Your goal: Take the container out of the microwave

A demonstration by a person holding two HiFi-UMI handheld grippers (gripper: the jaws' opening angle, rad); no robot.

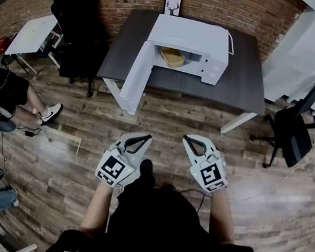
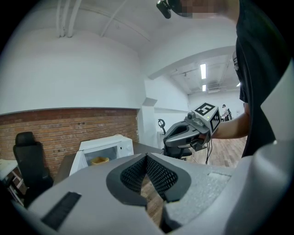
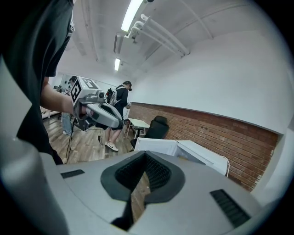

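Note:
A white microwave [image 1: 190, 41] stands on a dark table [image 1: 243, 83] against the brick wall, several steps ahead of me. Its door [image 1: 137, 76] hangs open to the left. Inside sits a yellow container [image 1: 172, 57], also seen small in the left gripper view [image 2: 98, 160]. My left gripper [image 1: 145, 138] and right gripper [image 1: 187, 138] are held side by side over the wooden floor, well short of the table. Both are shut with nothing between the jaws [image 2: 147, 157] [image 3: 146, 155]. The microwave [image 3: 186, 149] shows in the right gripper view, its inside hidden.
A black office chair [image 1: 79, 24] and a small white table [image 1: 35, 34] stand left of the dark table. Another black chair [image 1: 300, 123] is at the right. A seated person's legs [image 1: 12, 97] are at the far left. Another person [image 3: 120, 110] stands farther back.

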